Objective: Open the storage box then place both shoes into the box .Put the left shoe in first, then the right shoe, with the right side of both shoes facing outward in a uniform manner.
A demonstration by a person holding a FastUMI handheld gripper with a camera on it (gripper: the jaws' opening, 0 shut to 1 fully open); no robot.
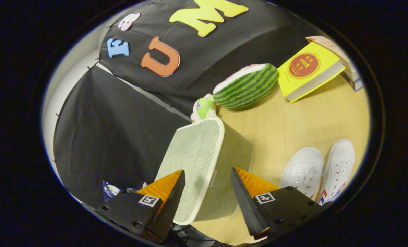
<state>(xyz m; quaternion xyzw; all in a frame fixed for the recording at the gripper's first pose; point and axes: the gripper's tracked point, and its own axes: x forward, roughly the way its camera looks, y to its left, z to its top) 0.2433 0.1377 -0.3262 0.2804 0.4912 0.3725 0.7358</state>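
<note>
The storage box (204, 161) is woven matt cloth with smooth pale piping; the gripper (207, 181), its ribbed fingers spread wide around the box, looks like plastic. Both shoes (319, 169) are white canvas with metal eyelets. The table (293, 127) is smooth wood, the watermelon toy (247, 85) plush, the book (308, 70) glossy paper

Your wooden tabletop (293, 123) carries the closed box (204, 164), two white shoes (319, 169) side by side beside it, a watermelon plush (247, 85), a small green toy (204, 108), and leaning books (308, 70).
</note>
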